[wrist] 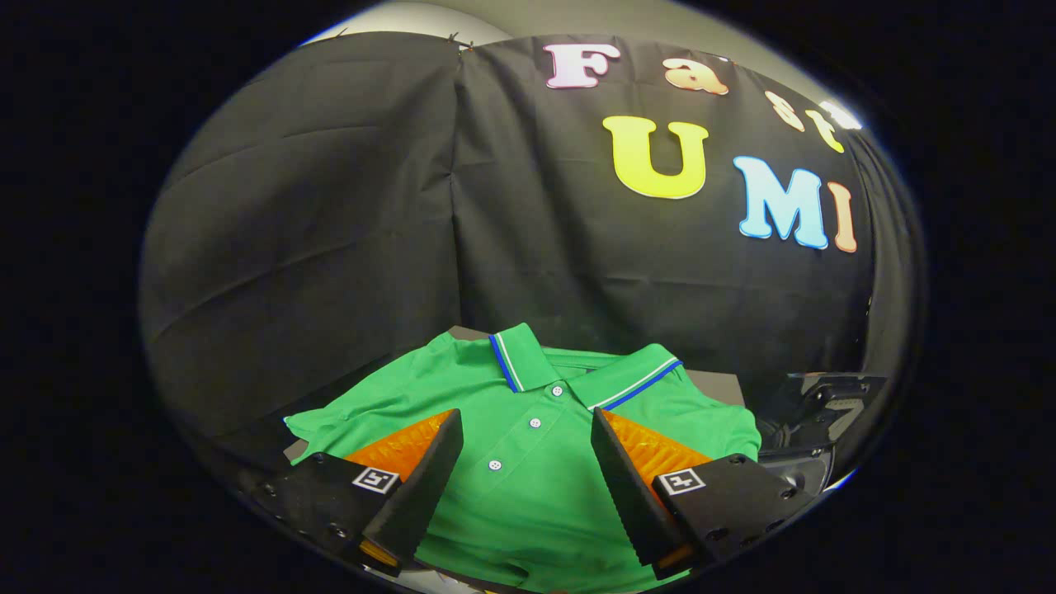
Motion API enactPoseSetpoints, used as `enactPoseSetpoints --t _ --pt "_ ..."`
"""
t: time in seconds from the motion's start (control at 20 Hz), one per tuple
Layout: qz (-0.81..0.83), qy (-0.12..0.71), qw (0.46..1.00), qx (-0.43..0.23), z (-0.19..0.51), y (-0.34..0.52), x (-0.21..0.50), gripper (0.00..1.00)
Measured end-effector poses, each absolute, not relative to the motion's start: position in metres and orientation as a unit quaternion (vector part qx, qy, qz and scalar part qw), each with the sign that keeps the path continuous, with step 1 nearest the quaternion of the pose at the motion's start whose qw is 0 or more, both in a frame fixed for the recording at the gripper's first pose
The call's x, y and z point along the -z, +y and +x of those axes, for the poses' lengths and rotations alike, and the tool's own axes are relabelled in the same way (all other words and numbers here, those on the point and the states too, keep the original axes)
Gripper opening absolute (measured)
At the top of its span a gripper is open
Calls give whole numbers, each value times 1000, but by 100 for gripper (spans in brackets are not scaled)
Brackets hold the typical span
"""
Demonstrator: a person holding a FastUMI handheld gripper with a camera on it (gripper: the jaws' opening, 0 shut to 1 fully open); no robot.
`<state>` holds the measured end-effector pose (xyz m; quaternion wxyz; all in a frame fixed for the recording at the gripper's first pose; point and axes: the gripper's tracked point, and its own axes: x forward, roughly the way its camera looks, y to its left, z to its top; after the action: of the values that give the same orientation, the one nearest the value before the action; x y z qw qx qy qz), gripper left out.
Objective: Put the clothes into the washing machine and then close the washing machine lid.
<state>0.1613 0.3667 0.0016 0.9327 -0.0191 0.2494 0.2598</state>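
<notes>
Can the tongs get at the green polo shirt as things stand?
Probably yes. The tongs are open, fingers apart over the green polo shirt, which lies flat with nothing between them and the button placket.

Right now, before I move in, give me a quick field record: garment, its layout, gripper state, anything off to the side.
garment: green polo shirt with striped collar
layout: spread flat, front up, placket buttoned, collar away from the gripper
surface: grey tabletop under the shirt
gripper: gripper open, fingers apart above the shirt's chest, not pressing it
side: dark machine part beyond the right finger, too little shown to identify
</notes>
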Motion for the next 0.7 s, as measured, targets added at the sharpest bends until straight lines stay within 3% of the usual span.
enactPoseSetpoints --t 0.7 --pt "-43 357 902 -241 169 372 44 98"
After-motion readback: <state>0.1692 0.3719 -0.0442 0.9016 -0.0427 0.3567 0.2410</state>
